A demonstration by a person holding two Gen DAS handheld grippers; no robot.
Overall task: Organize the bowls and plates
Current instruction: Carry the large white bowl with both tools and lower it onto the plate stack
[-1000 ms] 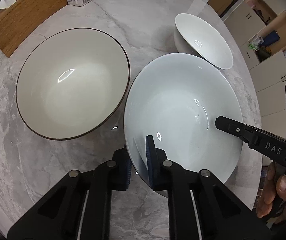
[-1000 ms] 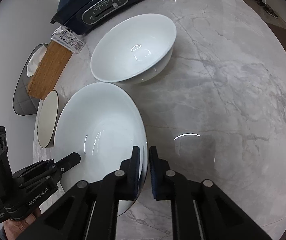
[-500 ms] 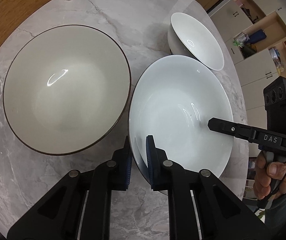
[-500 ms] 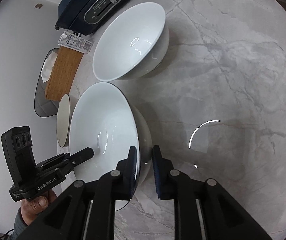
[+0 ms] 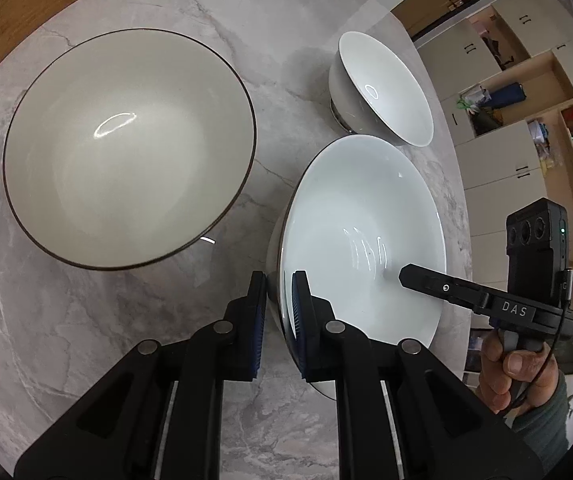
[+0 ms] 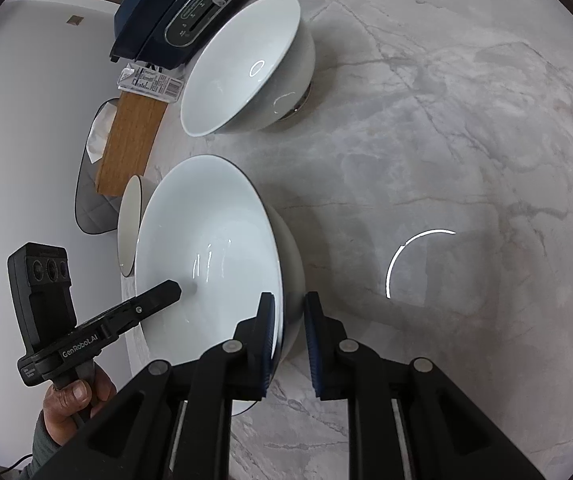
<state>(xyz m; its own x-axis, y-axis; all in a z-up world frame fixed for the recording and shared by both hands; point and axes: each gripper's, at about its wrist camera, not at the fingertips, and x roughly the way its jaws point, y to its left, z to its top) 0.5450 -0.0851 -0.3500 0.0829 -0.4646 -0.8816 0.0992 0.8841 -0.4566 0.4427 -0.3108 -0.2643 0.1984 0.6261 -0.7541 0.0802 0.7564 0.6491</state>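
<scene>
A large white bowl [image 5: 362, 236] is held between both grippers above the marble table [image 5: 86, 340]. My left gripper [image 5: 278, 300] is shut on its near rim, and my right gripper [image 6: 289, 320] is shut on the opposite rim. The same bowl shows in the right wrist view [image 6: 206, 256]. A big cream bowl with a dark rim [image 5: 126, 148] sits to the left on the table. A smaller white bowl [image 5: 382, 88] sits farther back; it also shows in the right wrist view [image 6: 242, 64].
A wooden tissue box [image 6: 130, 144] and a small carton [image 6: 150, 80] stand at the table's far edge beside a dark blue appliance [image 6: 190, 12]. Cabinets and shelves [image 5: 526, 100] lie beyond the table's right edge.
Both grippers have tilted and lifted the white bowl, drawing it away from the cream bowl. The gap between those two bowls has widened.
</scene>
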